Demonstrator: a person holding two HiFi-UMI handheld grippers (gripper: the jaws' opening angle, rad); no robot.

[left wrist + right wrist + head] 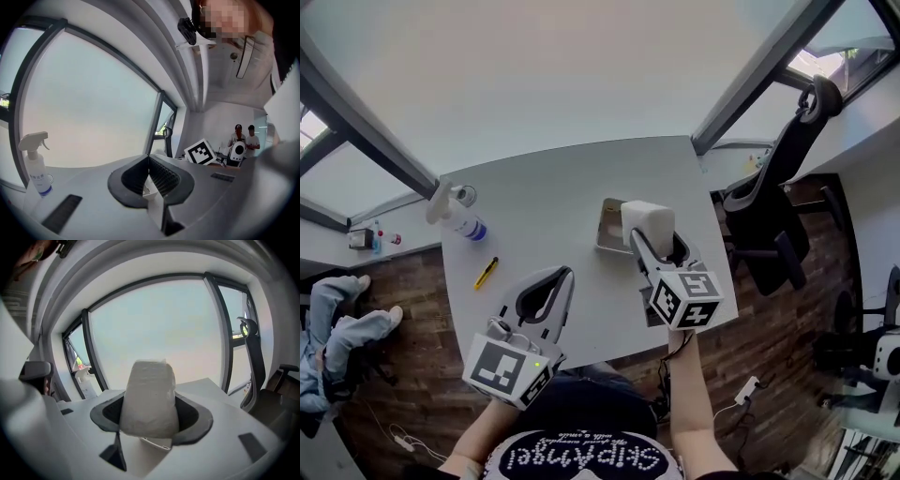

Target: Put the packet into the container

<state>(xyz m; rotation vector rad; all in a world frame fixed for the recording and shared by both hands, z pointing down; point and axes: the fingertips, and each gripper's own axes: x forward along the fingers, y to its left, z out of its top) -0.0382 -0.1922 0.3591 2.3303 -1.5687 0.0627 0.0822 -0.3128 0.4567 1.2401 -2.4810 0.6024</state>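
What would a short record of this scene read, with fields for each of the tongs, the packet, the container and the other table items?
Left tongs: shut, nothing held
Right tongs: shut on the packet
Packet: white, held over the container
Container: shallow tray on the grey table
Other items: spray bottle, yellow pen-like item

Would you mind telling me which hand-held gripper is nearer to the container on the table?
Right. The right hand-held gripper, holding the packet, is at the container's right edge; the left hand-held gripper is apart, toward the table's near edge.
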